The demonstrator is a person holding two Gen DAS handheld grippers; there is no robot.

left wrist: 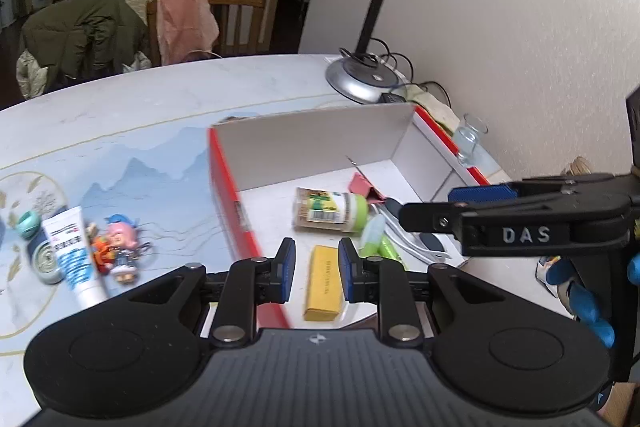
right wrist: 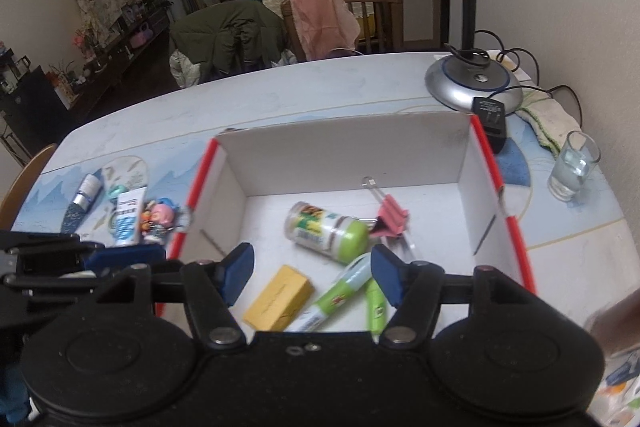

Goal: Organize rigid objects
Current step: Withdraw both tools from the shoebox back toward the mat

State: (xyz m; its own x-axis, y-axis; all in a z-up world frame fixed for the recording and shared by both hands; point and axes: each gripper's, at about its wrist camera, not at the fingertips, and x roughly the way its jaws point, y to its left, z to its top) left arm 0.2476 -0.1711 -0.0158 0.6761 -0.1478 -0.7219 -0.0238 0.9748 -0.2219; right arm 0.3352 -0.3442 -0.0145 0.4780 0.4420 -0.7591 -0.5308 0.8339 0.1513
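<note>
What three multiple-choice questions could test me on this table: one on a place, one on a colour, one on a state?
1. Where does the yellow rectangular block lie?
A. inside the red-edged white cardboard box
B. beside the lamp
C. in the glass

2. What colour is the binder clip?
A. blue
B. pink
C. black

3. How is the green-capped plastic jar standing?
A. upright
B. upside down
C. lying on its side

Answers: 1 A, box walls surround it; 2 B, pink body shows; 3 C, its cap points sideways.

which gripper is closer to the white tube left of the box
Left. The left gripper hangs over the box's left edge, next to the tube. The right gripper is farther right, over the box's middle.
</note>
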